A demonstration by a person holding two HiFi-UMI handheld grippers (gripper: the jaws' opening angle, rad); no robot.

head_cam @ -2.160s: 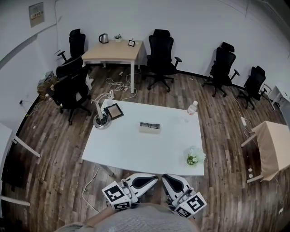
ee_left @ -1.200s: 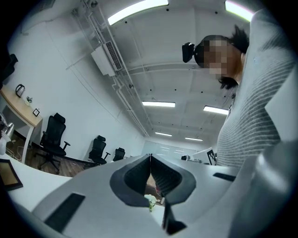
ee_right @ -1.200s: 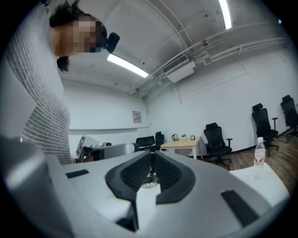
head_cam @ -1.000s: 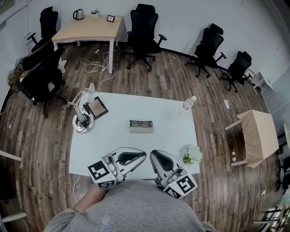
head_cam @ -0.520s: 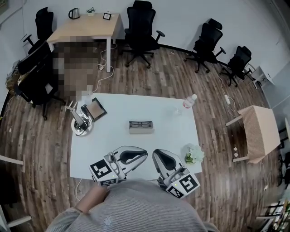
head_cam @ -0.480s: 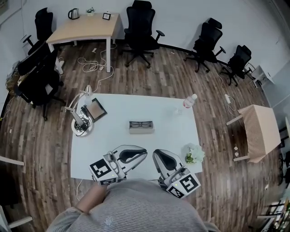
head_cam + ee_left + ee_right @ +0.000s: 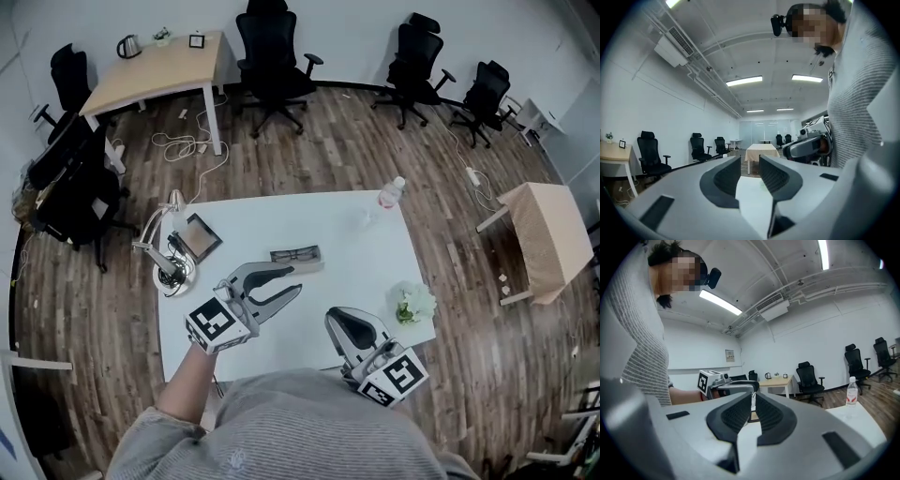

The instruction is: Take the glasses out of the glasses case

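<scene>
Left tool (image 7: 295,279), opening empty, neared case (image 7: 302,267) showing glasses (image 7: 294,253).

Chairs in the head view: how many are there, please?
6 chairs: three by the far wall, one by the wooden table, two bunched at left; some may be hidden.

Left tongs (image 7: 294,279) reach forward, jaws opening and empty; right tongs (image 7: 336,315) hang back, closed.

On the table (image 7: 347,267), glasses case (image 7: 296,255) near the middle, desk lamp (image 7: 167,270) at left edge, water bottle (image 7: 391,192) at far right corner, flowers (image 7: 413,305) at right edge.
</scene>
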